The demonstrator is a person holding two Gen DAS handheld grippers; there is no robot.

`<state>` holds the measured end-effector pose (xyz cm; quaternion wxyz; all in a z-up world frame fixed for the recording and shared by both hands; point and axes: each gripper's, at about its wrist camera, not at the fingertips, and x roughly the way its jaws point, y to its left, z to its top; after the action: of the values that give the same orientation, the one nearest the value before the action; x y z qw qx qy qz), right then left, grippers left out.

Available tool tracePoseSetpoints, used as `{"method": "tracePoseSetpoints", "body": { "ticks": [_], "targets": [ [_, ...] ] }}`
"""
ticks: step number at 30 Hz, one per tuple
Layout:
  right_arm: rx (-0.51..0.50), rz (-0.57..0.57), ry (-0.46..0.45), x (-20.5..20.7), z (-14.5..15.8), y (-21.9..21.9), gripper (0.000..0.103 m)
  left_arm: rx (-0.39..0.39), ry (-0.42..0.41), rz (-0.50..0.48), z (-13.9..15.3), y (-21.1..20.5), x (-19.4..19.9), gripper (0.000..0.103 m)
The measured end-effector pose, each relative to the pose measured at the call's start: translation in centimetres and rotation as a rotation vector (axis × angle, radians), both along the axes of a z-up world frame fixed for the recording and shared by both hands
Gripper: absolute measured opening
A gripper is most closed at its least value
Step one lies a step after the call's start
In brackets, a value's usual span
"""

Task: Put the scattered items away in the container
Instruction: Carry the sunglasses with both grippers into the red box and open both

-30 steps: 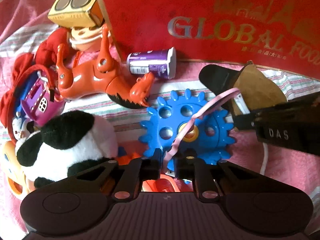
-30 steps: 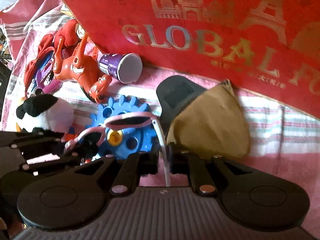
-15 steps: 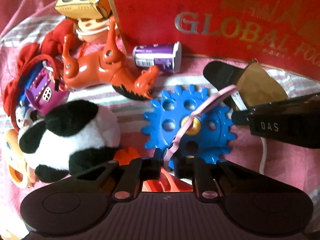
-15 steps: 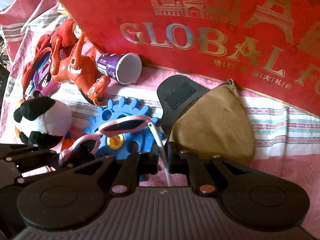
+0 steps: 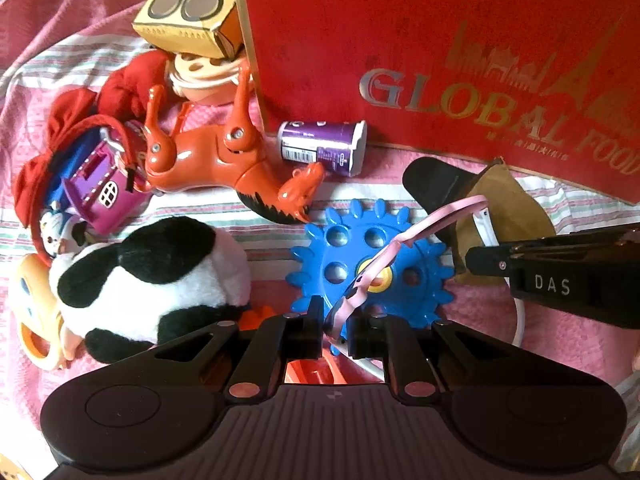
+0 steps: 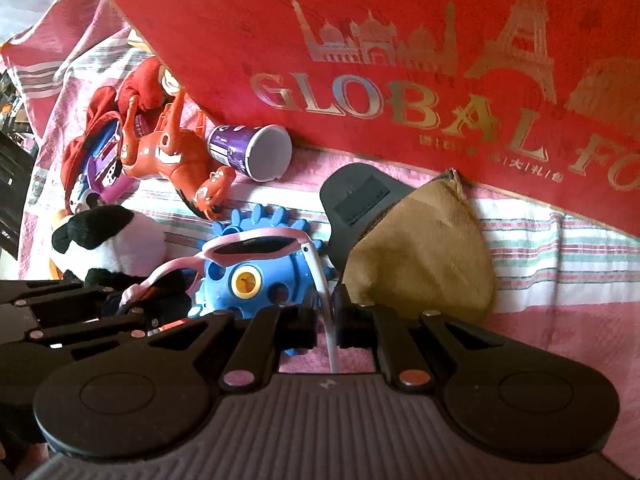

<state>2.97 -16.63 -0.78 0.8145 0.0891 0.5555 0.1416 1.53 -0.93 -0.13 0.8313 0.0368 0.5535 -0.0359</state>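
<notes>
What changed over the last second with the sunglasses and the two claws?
The left claw has just closed on the pink sunglasses at one end. The right claw stays shut on the white temple arm. The glasses, held between both, now sit a little higher over the blue gear. Panda, horse, cup and red box haven't moved.

A pink cloth (image 5: 32, 64) with pale green, white and red stripes covers the surface, rumpled toward its far left edge; dark slatted furniture (image 6: 12, 184) shows beyond the cloth's left border, too cropped to identify.
</notes>
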Motion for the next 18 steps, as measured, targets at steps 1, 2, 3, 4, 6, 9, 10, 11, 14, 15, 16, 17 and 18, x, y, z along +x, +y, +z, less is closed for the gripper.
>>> {"method": "tracePoseSetpoints", "body": {
  "ticks": [1,2,3,4,6,9,10,11,14,15,16,17,18],
  "targets": [
    [-0.003,0.000,-0.003,-0.1,0.1,0.0,0.008,0.002,-0.004,0.000,0.2,0.0,-0.1,0.006],
    [-0.005,0.001,-0.007,-0.2,0.2,0.0,0.008,0.004,-0.009,0.000,0.4,-0.1,-0.3,0.006],
    [-0.007,0.001,-0.012,-0.3,0.4,0.0,0.008,0.003,-0.014,0.001,0.6,-0.1,-0.4,0.006],
    [-0.008,0.002,-0.017,-0.4,0.6,-0.1,0.008,0.001,-0.020,0.001,0.8,-0.2,-0.6,0.006],
    [-0.010,0.000,-0.026,-0.6,1.0,-0.1,0.008,-0.001,-0.037,-0.003,1.4,-0.4,-1.0,0.006],
    [-0.016,-0.008,-0.037,-1.0,1.6,-0.3,0.008,-0.003,-0.059,-0.011,2.2,-0.6,-1.5,0.006],
    [-0.018,-0.009,-0.042,-1.2,1.9,-0.4,0.008,-0.003,-0.064,-0.014,2.4,-0.7,-1.6,0.005],
    [-0.020,-0.008,-0.050,-1.4,2.2,-0.4,0.008,-0.005,-0.070,-0.016,2.7,-0.7,-1.7,0.005],
    [-0.028,-0.007,-0.084,-1.9,3.4,-0.6,0.008,-0.022,-0.089,-0.024,3.6,-0.9,-2.0,0.005],
    [-0.030,-0.009,-0.096,-2.0,3.8,-0.8,0.008,-0.027,-0.098,-0.029,3.9,-1.0,-2.0,0.005],
    [-0.032,-0.012,-0.111,-2.2,4.3,-1.0,0.008,-0.030,-0.110,-0.036,4.3,-1.2,-2.1,0.005],
    [-0.035,-0.014,-0.122,-2.3,4.7,-1.2,0.008,-0.033,-0.121,-0.043,4.6,-1.4,-2.2,0.005],
    [-0.039,-0.018,-0.134,-2.4,5.2,-1.4,0.008,-0.037,-0.132,-0.050,5.0,-1.6,-2.2,0.005]
  ]
}}
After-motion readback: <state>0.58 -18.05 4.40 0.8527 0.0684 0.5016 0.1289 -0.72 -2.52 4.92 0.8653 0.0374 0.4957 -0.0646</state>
